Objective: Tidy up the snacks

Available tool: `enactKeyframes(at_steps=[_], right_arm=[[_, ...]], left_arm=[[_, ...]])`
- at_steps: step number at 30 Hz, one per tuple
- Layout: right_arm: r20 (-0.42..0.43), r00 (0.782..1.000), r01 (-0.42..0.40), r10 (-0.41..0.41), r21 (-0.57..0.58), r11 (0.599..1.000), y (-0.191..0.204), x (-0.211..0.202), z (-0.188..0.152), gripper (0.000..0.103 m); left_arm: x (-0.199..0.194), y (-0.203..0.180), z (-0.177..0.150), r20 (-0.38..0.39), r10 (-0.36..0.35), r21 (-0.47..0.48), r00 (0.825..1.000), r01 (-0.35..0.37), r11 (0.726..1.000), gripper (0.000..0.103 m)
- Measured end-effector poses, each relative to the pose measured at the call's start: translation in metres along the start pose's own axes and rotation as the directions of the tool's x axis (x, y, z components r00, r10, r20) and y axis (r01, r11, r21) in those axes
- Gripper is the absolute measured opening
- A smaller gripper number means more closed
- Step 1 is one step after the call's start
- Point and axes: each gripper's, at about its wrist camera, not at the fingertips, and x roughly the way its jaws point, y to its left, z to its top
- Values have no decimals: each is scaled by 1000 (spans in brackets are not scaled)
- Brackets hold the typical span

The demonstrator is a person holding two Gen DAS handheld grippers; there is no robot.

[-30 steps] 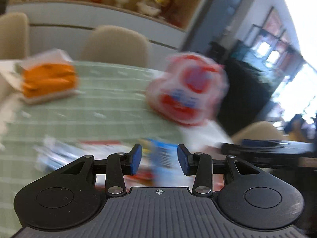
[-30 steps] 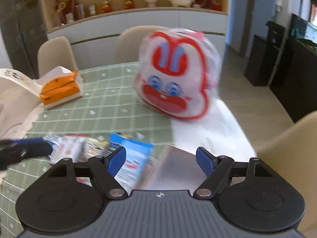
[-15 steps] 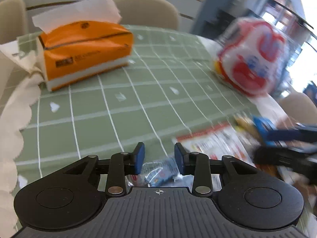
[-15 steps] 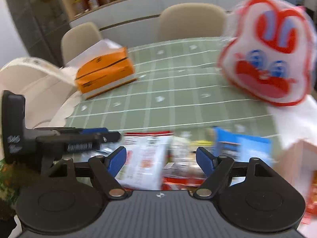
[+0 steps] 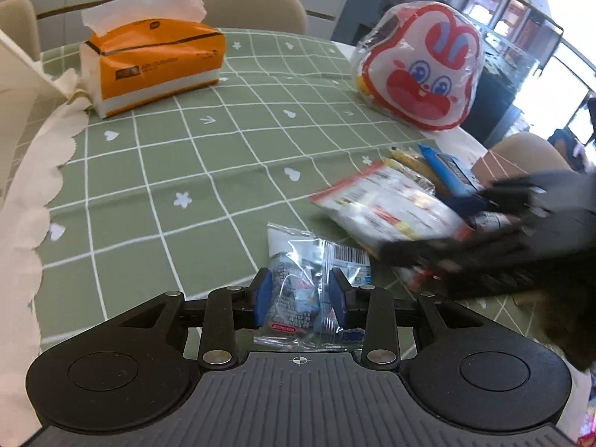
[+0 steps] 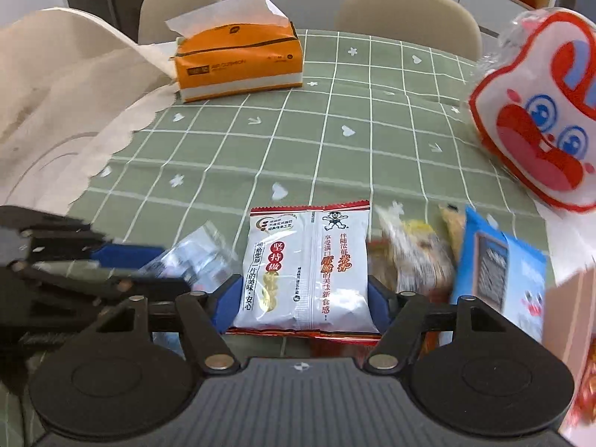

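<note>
My left gripper [image 5: 300, 296] is open, its blue pads on either side of a small clear snack packet [image 5: 309, 290] lying on the green checked tablecloth [image 5: 156, 164]. My right gripper [image 6: 303, 298] is open around the near end of a white and red rice-cracker packet [image 6: 307, 268]. That packet also shows in the left wrist view [image 5: 387, 208], beside the blurred right gripper [image 5: 495, 238]. A yellowish snack packet [image 6: 413, 257] and a blue packet [image 6: 499, 275] lie to the right. The left gripper [image 6: 74, 275] shows blurred at the left.
An orange tissue box [image 6: 238, 63] stands at the far left of the table. A rabbit-face bag [image 6: 540, 111] stands at the far right. A pink box [image 6: 570, 320] is at the right edge. Beige chairs [image 6: 406, 15] stand behind the table. White scalloped cloth [image 6: 74, 111] lies left.
Both grippers have come down and closer to the snack pile. The left gripper now straddles the clear packet; the right gripper has shifted left to straddle the white rice-cracker packet.
</note>
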Motion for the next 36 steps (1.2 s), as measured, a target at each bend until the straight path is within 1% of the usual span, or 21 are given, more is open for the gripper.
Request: enactKeyframes(at_steps=[4, 8, 12, 16, 18, 20, 25, 28, 30, 36], right_arm=[[-8, 1000, 13, -13, 43, 999, -3, -34, -31, 69], [-37, 999, 18, -15, 103, 994, -6, -67, -71, 69], [-62, 998, 37, -30, 124, 992, -3, -83, -111, 69], [-85, 992, 101, -91, 113, 989, -1, -85, -138, 69], [-84, 992, 104, -94, 131, 986, -3, -88, -145, 69], [-87, 992, 103, -90, 151, 983, -7, -92, -152, 69], [-83, 989, 136, -122, 189, 973, -14, -100, -167, 69], [-100, 987, 143, -123, 219, 965, -20, -98, -175, 69], [-98, 988, 138, -117, 240, 961, -23, -98, -178, 69], [-78, 992, 120, -103, 267, 956, -31, -99, -185, 70]], left_arm=[[-3, -10, -3, 29, 54, 10, 998, -54, 998, 38], [0, -20, 1, 47, 71, 31, 996, -73, 997, 38], [8, -37, 4, 35, 77, 82, 996, -80, 993, 38], [13, -60, 0, 16, 87, 172, 996, -88, 981, 39], [15, -70, -2, 7, 81, 225, 997, -80, 971, 41], [16, -76, -5, 3, 78, 256, 997, -76, 964, 41], [9, -83, -15, -17, 51, 286, 999, -44, 957, 41], [3, -87, -27, -18, 38, 303, 999, -30, 952, 41], [-3, -89, -33, -20, 33, 306, 999, -26, 952, 41], [-19, -105, -57, -55, 5, 337, 998, 14, 942, 41]])
